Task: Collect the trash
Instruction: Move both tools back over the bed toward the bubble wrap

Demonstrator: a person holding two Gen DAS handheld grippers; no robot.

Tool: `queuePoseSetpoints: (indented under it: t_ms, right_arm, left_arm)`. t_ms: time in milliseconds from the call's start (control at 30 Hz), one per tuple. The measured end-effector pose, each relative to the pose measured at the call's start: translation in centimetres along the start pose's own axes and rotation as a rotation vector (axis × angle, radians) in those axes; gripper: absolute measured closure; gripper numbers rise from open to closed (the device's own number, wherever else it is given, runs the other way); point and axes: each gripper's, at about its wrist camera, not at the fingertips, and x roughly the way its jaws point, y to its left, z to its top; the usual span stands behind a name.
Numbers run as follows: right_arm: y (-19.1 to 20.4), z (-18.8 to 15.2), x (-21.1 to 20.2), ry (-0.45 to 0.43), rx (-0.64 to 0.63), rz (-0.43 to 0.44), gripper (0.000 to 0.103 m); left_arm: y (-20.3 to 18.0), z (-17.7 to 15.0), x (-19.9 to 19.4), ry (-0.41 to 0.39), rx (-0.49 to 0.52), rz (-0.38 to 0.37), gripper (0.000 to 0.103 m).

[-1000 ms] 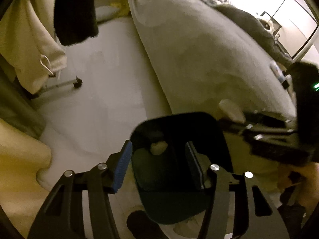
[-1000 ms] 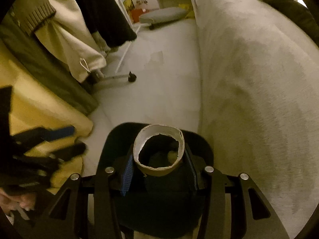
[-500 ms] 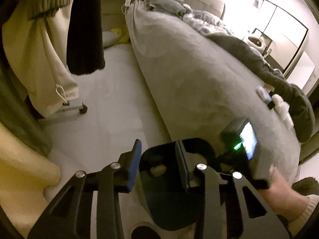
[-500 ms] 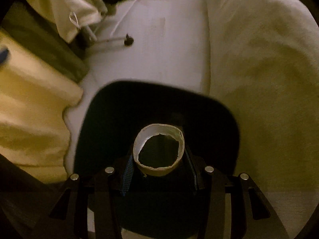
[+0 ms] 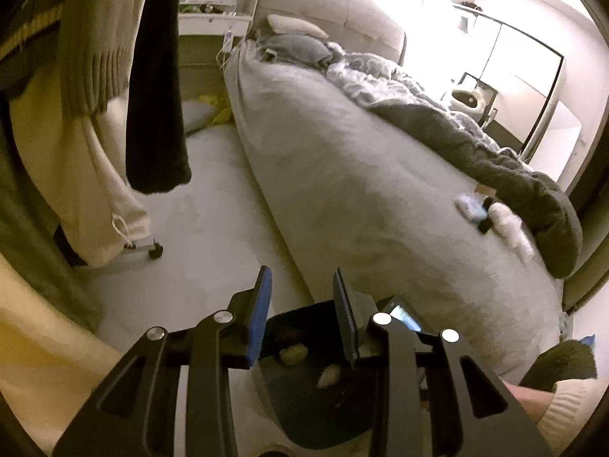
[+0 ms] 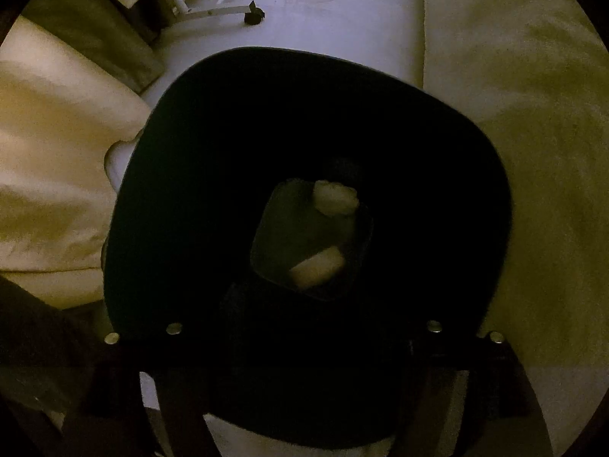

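Hovering over the black bin (image 5: 304, 388), my left claw (image 5: 302, 304) is closed to its narrowest and empty. My right claw (image 6: 304, 342) points straight down into it, jaws opening with nothing between them. Pale scraps (image 6: 316, 266) on the bottom look light and crushable; no writing is legible.

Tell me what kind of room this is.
Most likely a bedroom: a large bed with pillows and a rumpled duvet fills the left wrist view, clothes hang beside it, and a black trash bin stands on the floor.
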Motion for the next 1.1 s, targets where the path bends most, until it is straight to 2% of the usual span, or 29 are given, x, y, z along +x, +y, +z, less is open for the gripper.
queuePoseSetpoints:
  t_ms: [133,267,500,600,667,800,1100]
  right_arm:
    - [0.1,-0.6,-1.0,-0.028,0.013,0.006,0.027]
    - [-0.3,-1.2,-3.2,-0.096,0.016,0.031,0.027]
    - [-1.9,-3.2,-9.7,-0.277,0.038,0.067,0.024]
    - [-2.2,-3.7,-12.0,-0.335,0.032,0.066,0.024]
    - [-2.5,-3.9,-13.2,-0.368,0.033,0.066,0.023]
    - [-4.2,-5.0,-16.2,-0.455,0.041,0.044,0.022]
    - [-10.5,-8.4,-20.3,-0.554,0.092,-0.044,0.022]
  left_arm:
    - [-1.3,1.3,-1.8,-0.041,-0.002,-0.014,0.068]
    - [-3.2,2.5,-3.6,-0.099,0.034,-0.019,0.068]
    - [-6.1,3.2,-5.0,-0.132,0.089,-0.040,0.068]
    - [-7.5,3.5,-4.9,-0.130,0.102,-0.052,0.065]
    - [-8.3,3.8,-4.9,-0.137,0.108,-0.055,0.057]
    - [-9.9,4.5,-4.9,-0.158,0.124,-0.065,0.050]
    - [-15.1,6.0,-3.1,-0.174,0.185,-0.116,0.040]
